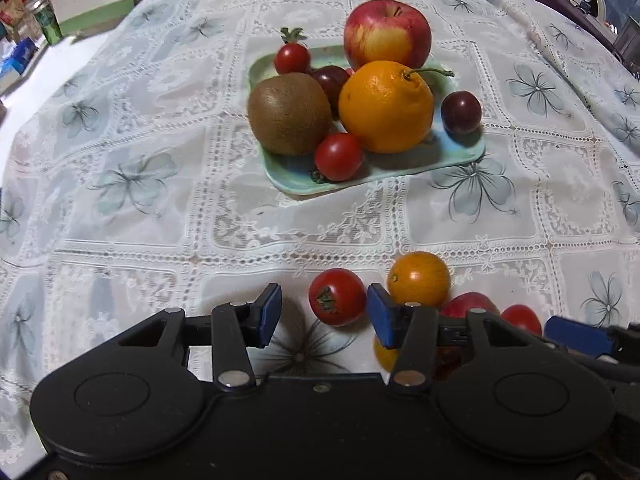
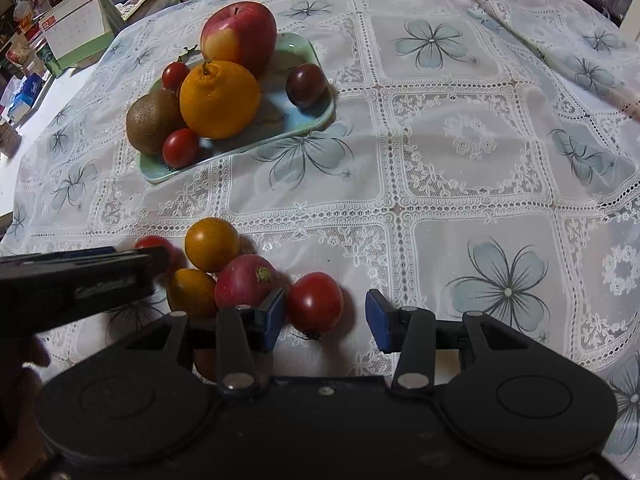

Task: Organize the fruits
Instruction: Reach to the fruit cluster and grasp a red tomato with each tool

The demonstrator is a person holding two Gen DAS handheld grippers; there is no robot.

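Your left gripper [image 1: 322,314] gapes wide over a loose tomato [image 1: 337,297] on the tablecloth [image 1: 160,220] — nothing gripped. Your right gripper [image 2: 326,316] is open, a second tomato [image 2: 315,301] touching its left pad. Green tray [image 1: 288,182] beyond, piled with fruit.

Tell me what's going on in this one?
A person with a gripper in each hand is sorting fruit on a lace-covered table. The tray already holds an apple, a large orange, a kiwi and small tomatoes. A loose cluster remains on the cloth. The left gripper hangs over one tomato, jaws open; the right gripper frames another tomato, jaws open, nothing gripped yet.
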